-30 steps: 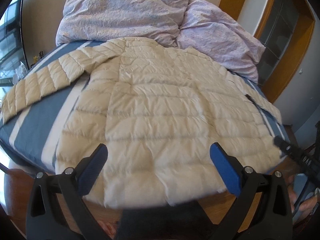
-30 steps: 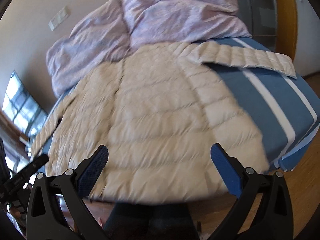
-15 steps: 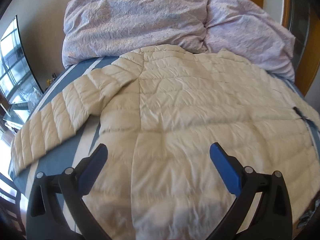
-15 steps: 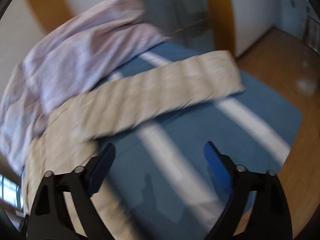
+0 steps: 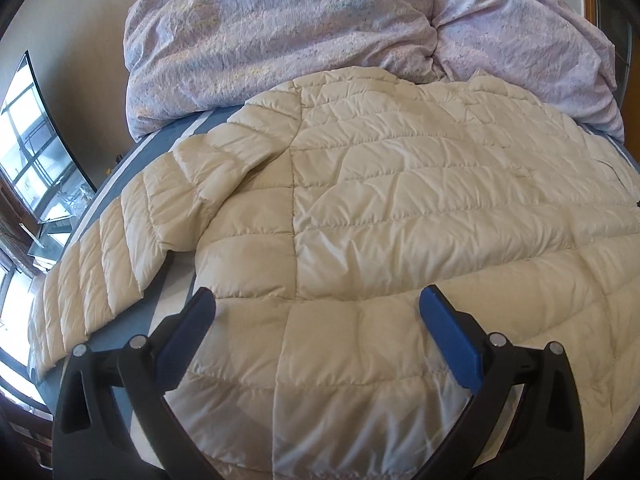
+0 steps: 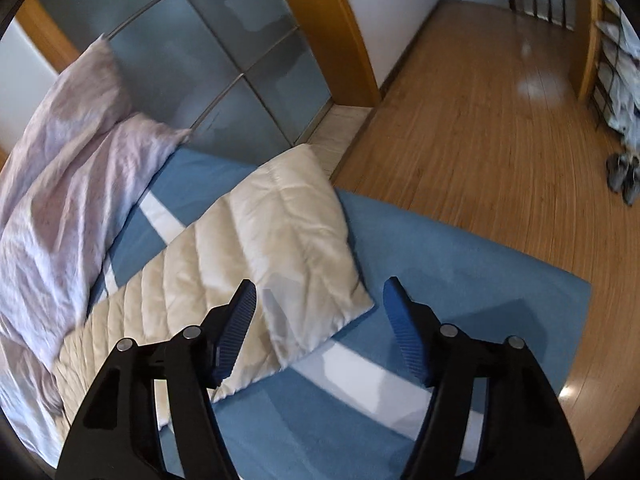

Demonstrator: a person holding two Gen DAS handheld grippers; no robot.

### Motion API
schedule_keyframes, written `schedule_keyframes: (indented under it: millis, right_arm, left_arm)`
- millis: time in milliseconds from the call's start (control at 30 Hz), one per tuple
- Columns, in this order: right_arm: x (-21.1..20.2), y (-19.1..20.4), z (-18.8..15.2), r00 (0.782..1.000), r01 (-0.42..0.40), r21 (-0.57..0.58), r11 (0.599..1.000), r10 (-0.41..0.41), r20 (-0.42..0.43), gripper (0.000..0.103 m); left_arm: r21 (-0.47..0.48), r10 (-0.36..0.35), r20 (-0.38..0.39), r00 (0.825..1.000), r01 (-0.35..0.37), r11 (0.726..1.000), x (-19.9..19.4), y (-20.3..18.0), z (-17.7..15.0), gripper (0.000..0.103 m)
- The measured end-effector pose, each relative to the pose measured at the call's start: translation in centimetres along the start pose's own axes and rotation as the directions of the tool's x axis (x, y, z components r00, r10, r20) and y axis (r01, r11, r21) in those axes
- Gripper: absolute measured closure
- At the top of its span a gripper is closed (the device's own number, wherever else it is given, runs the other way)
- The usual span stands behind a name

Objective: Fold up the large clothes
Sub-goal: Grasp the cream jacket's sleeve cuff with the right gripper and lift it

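Note:
A cream quilted puffer jacket lies spread flat on the blue striped bed, its left sleeve stretched out to the left. My left gripper is open and empty, hovering over the jacket's lower body. In the right wrist view the jacket's other sleeve lies across the blue sheet, its cuff end toward me. My right gripper is open and empty just above that cuff's corner.
A rumpled lilac duvet is piled at the head of the bed, also in the right wrist view. The blue sheet ends at a wooden floor. Frosted sliding doors stand behind; shoes lie at far right.
My left gripper has moved forward over the jacket, from its hem toward its body. My right gripper has swung right and down, from over the jacket's body to the end of the right sleeve.

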State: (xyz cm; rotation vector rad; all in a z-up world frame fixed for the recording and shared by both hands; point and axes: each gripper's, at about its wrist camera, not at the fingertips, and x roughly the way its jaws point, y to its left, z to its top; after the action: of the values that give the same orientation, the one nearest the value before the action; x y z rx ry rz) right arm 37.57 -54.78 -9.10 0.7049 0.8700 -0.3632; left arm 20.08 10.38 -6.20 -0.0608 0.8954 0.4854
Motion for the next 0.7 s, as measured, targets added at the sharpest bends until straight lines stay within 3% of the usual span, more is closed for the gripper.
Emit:
schedule_keyframes:
  millis: [233,467,533,700]
  right_arm:
    - [1.2,1.0,-0.4,0.999,0.035,-0.031,0.999,-0.035,-0.014,0.057]
    - [1.5,1.5,-0.4,0.996,0.083,-0.066,0.994,-0.084,-0.006,0.070]
    - [1.8,1.9,-0.5,0.997,0.081,-0.082,0.993,-0.082,-0.014,0.088]
    - [1.1,3.9,-0.9,0.998,0.063,-0.114,0.991,-0.063,-0.001,0.096]
  left_arm:
    - [-0.005,-0.002,-0.018,1.000,0.002,1.000,0.9,0.0,-0.3,0.002]
    - [-0.018,-0.020,-0.027,0.999,0.020,1.000,1.3,0.3,-0.5,0.002]
    - [-0.019,-0.022,-0.031,0.999,0.022,1.000,1.3,0.3,-0.5,0.002]
    - [-0.020,-0.031,-0.045,0.999,0.030,0.999,1.6,0.4,-0.5,0.002]
